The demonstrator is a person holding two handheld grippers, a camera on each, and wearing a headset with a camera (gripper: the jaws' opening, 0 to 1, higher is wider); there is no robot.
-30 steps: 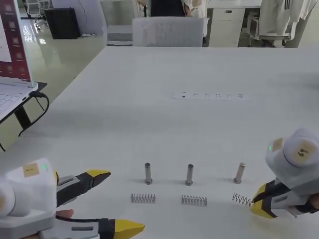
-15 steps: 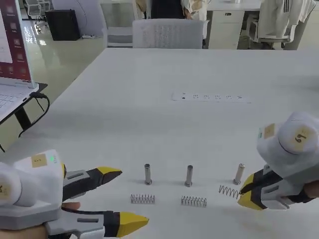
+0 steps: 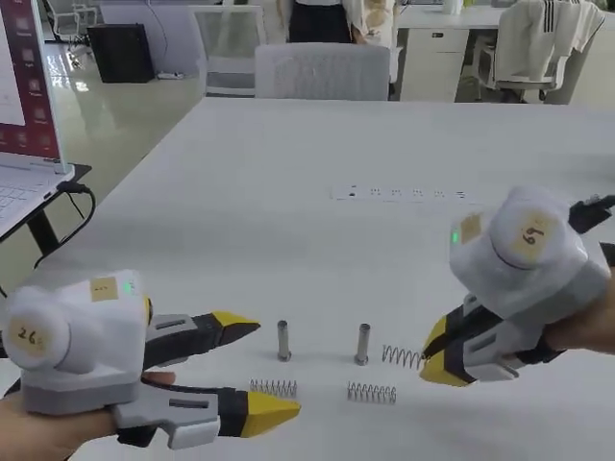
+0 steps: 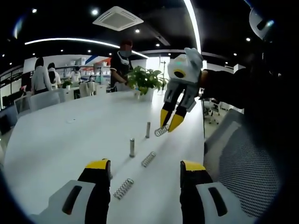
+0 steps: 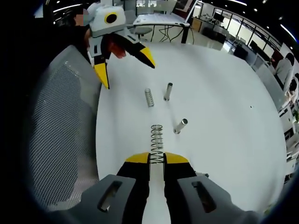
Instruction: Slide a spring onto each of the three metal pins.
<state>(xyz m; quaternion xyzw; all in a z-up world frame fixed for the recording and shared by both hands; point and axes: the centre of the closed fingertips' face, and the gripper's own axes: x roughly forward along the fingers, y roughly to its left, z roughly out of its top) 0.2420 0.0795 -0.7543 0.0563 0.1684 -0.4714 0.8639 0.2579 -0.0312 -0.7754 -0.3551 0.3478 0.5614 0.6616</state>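
Two upright metal pins (image 3: 283, 340) (image 3: 362, 343) stand on the white table (image 3: 317, 230). A third pin is hidden behind my right gripper's body. My right gripper (image 3: 430, 355) is shut on one end of a spring (image 3: 402, 356), which sticks out level towards the middle pin. The right gripper view has that spring (image 5: 156, 139) reaching out from the shut jaws, with a pin (image 5: 181, 126) just to its right. Two more springs (image 3: 274, 388) (image 3: 372, 393) lie in front of the pins. My left gripper (image 3: 259, 370) stands open at the lower left, empty, beside the left spring.
A flush socket strip (image 3: 404, 193) sits in the table's middle. A laptop (image 3: 19, 144) stands on a side stand at the left. A grey chair (image 3: 322, 67) is at the far edge, with desks and people behind it.
My right gripper has lifted the right-hand spring off the table and carried it left, towards the middle pin. The left gripper has moved forward and right, still open.
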